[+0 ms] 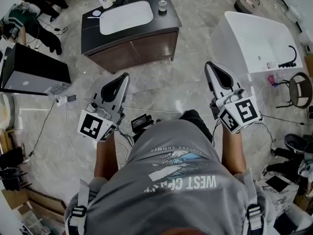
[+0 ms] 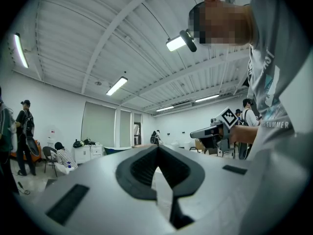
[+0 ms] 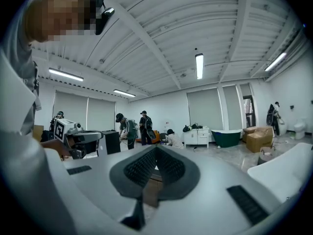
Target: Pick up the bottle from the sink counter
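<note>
The bottle [image 1: 105, 0], white with a blue cap, stands at the back left corner of the dark sink counter [image 1: 166, 23], beside the white basin [image 1: 126, 16]. The counter is far ahead of me across the floor. My left gripper [image 1: 124, 76] and right gripper [image 1: 209, 65] are held close to my body, pointing forward, both well short of the counter. Each is shut with nothing between its jaws. In the left gripper view the left gripper [image 2: 157, 149] points up at the ceiling, and in the right gripper view the right gripper [image 3: 156, 151] does too. The bottle shows in neither gripper view.
A small round metal object [image 1: 163, 5] sits on the counter's right side. A white bathtub [image 1: 254, 38] stands at the right, with a chair [image 1: 299, 89] beyond it. A black box [image 1: 29, 67] and cables [image 1: 66, 100] lie at the left. Several people stand across the room [image 3: 128, 130].
</note>
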`<state>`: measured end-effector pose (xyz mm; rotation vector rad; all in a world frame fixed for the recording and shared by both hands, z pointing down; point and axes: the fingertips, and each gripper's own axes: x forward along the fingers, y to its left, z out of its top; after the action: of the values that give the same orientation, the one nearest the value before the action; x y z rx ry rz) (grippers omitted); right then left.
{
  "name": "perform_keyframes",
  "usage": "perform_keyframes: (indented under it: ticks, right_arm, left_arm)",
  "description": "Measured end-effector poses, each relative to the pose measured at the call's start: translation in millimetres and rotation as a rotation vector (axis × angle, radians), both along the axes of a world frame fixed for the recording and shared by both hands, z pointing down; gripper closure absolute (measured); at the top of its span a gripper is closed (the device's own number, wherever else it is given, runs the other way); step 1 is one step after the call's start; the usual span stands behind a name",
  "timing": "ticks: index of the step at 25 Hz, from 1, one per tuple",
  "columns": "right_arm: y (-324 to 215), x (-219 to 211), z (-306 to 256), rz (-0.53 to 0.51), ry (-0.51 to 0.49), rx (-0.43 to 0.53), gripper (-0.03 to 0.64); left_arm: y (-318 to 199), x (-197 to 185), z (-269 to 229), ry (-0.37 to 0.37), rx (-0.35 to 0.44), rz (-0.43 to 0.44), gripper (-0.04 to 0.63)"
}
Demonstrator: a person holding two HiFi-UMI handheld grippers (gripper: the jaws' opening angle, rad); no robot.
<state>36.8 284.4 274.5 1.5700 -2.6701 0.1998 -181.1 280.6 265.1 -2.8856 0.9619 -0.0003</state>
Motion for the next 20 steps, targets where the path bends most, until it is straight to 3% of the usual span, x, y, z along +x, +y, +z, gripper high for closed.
perform_keyframes:
  ticks: [12, 20]
  right_arm:
    - [-72, 15, 5, -0.035, -0.005, -0.015, 0.615]
    - [-137, 46, 8, -0.134, -0.022, -0.018, 0.614]
  left_arm:
    - [-49, 8, 11, 0.001, -0.034, -0.057, 0.592]
    - [-96, 53, 9, -0.011, -0.039, -0.133, 0.592]
